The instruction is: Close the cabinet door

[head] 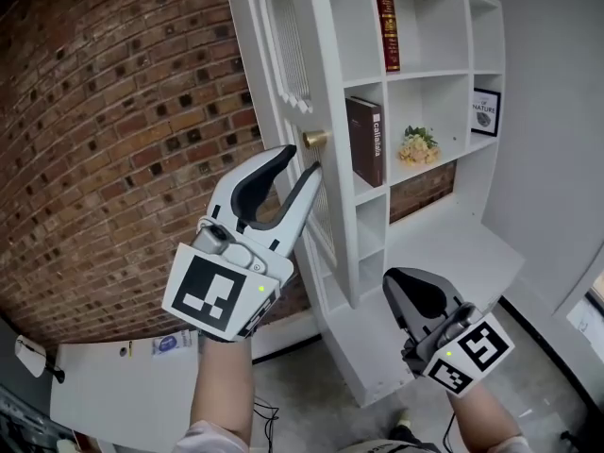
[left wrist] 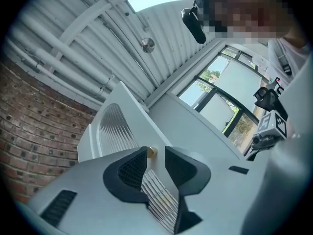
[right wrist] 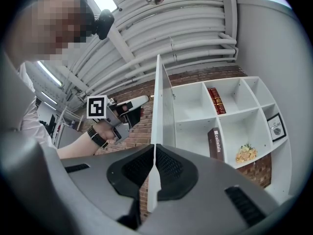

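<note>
Standing wide open, the white cabinet door (head: 283, 74) juts out nearly edge-on from a white cabinet (head: 444, 75) of open shelves. The door has slatted panels and a small brass knob (head: 315, 140) partway down its face.

On the knob side of the door, the left claw (head: 302, 161) is raised and angled upward, its tips just below and beside the knob. Its jaws are spread, with nothing gripped between them. From the left gripper view, the knob shows just beyond the gap. Whether a jaw tip touches the slats cannot be told.

On the shelf side of the door, lower down, the right claw (head: 400, 281) hangs apart from the door. Its jaws are pressed together and hold nothing. From the right gripper view, the door's thin edge lines up with the seam between them.

Behind the door, on the shelves, are a red book (head: 386, 26) standing upright, a dark brown book (head: 366, 142), a small bunch of pale flowers (head: 417, 146) and a framed picture (head: 485, 111). A red brick wall (head: 113, 140) fills the space on the door's knob side.
</note>
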Motion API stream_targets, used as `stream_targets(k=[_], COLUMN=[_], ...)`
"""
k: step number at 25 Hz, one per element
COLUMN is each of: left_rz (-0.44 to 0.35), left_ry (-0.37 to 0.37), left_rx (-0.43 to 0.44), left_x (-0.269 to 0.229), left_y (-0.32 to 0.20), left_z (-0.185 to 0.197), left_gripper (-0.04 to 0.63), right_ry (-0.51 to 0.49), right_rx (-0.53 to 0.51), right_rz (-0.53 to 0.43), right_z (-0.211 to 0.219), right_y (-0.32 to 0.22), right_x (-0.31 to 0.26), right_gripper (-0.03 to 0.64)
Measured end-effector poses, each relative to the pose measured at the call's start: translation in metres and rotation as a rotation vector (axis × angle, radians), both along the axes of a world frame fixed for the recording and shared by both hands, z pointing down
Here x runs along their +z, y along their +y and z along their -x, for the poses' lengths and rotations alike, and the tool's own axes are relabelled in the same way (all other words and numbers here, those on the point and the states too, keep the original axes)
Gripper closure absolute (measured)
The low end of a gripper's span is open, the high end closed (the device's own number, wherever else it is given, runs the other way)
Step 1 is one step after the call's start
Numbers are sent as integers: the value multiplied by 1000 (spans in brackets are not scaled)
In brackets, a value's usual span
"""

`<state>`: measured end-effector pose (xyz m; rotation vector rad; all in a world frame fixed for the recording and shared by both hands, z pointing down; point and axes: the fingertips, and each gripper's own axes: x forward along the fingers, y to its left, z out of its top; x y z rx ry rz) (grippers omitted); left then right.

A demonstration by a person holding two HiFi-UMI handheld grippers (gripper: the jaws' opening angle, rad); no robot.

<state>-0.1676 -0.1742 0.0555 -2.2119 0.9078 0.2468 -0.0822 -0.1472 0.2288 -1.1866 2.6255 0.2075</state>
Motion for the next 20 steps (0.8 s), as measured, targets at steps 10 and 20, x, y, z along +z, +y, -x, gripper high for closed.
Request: stream_targets(k=[10,20], left_rz=[-28,-23], left_ry=[-51,-57], left_rx=[6,29], left_x=[-12,-14], left_y=[-18,-23], left_z=[-9,-16], left_gripper=[480,500], right_ry=[-2,-4], right_rx=[9,35], right_rz=[0,26], right_z=[-9,-19], right_y=[-10,-14], right_x=[-1,8], right_gripper=[597,597])
